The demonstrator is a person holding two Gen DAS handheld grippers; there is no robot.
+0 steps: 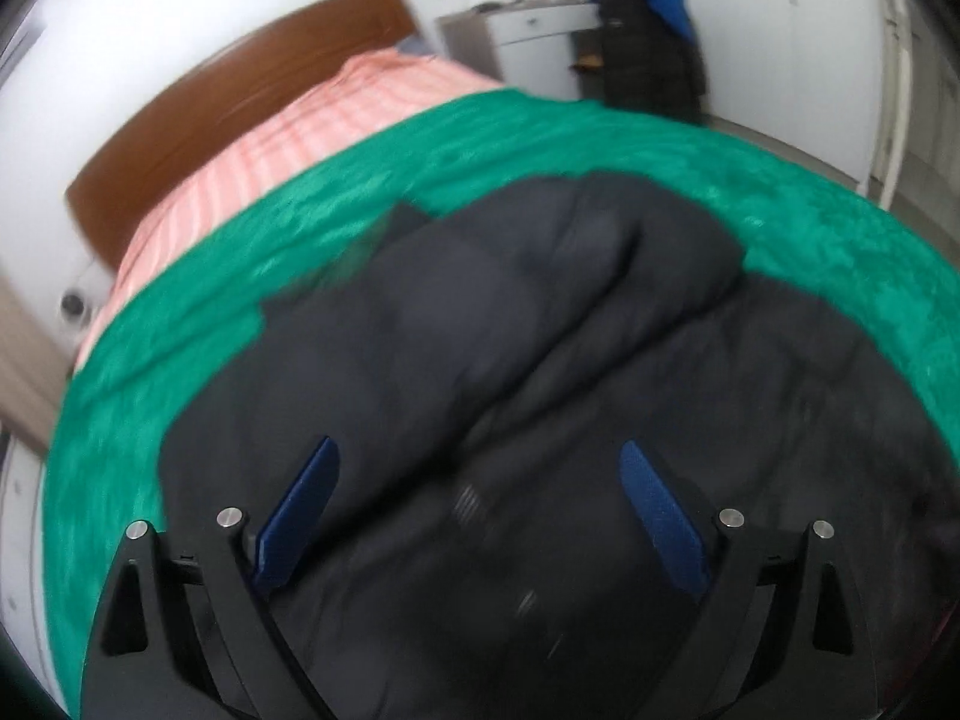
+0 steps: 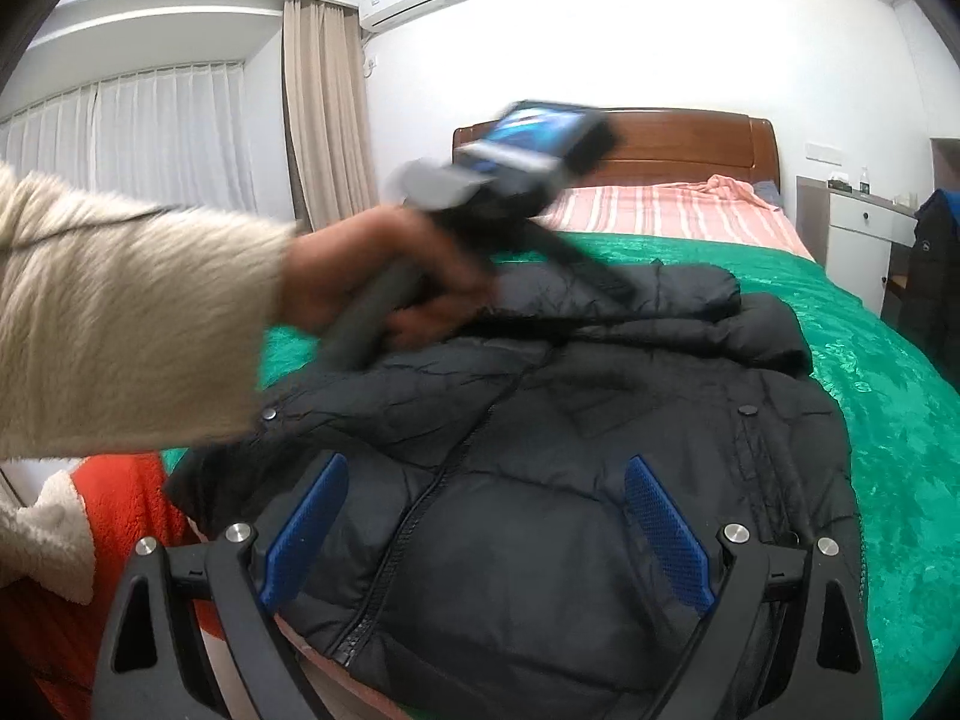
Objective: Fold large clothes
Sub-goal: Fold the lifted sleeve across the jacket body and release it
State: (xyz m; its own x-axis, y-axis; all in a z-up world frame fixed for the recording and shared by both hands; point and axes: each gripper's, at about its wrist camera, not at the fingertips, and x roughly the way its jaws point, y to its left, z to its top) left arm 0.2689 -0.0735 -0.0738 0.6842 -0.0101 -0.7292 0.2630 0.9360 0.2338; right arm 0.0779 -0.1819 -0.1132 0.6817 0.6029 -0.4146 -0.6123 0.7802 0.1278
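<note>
A black puffer jacket [image 1: 540, 330] lies spread on the green blanket [image 1: 240, 276] that covers the bed. My left gripper [image 1: 478, 447] hovers just over the jacket, open, with nothing between its blue pads. In the right wrist view the jacket [image 2: 522, 570] shows its zipper and snap buttons, and the hood lies at the far end. My right gripper [image 2: 486, 463] stands open above the jacket's near hem and holds nothing. A hand [image 2: 360, 282] in a cream fleece sleeve [image 2: 132, 312] holds the blurred left tool over the jacket's upper left part.
The green blanket [image 2: 900, 420] gives way to a pink striped sheet [image 2: 660, 204] and a wooden headboard [image 2: 690, 138]. A white nightstand [image 2: 858, 240] and a dark coat [image 2: 936, 264] stand to the right of the bed. Orange-red fleece [image 2: 120, 510] is at lower left, curtains [image 2: 180, 138] behind.
</note>
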